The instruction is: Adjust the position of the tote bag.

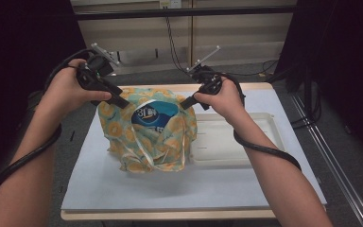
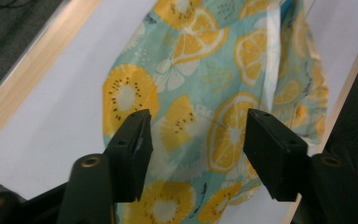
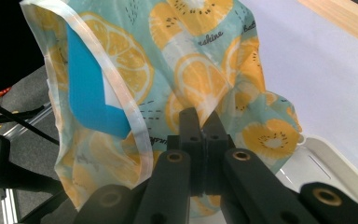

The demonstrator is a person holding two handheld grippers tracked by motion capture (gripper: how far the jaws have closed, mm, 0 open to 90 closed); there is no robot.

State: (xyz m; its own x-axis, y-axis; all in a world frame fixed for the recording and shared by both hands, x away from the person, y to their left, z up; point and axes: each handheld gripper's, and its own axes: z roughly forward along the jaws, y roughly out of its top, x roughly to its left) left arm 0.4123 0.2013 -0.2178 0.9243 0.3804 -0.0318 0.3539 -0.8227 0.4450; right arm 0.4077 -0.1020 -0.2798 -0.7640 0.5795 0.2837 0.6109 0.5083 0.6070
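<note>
A teal cloth bag (image 1: 123,137) printed with yellow citrus slices stands on the white mat, and a blue-and-white package (image 1: 153,116) shows in its open mouth. My left gripper (image 1: 123,101) hovers at the bag's upper left edge. In the left gripper view that gripper (image 2: 198,119) is open, its jaws wide apart, with the bag's cloth (image 2: 200,56) beyond them. My right gripper (image 1: 185,103) is at the bag's upper right edge. In the right gripper view it (image 3: 201,116) is shut on the bag's cloth (image 3: 200,70), and the package (image 3: 86,93) shows blue through the rim.
A shallow white tray (image 1: 274,127) lies on the mat right of the bag, its rim (image 3: 326,172) close under my right gripper. The white mat (image 1: 194,184) covers a wooden table (image 1: 170,215). Black curtains hang at both sides, and cables run behind the table.
</note>
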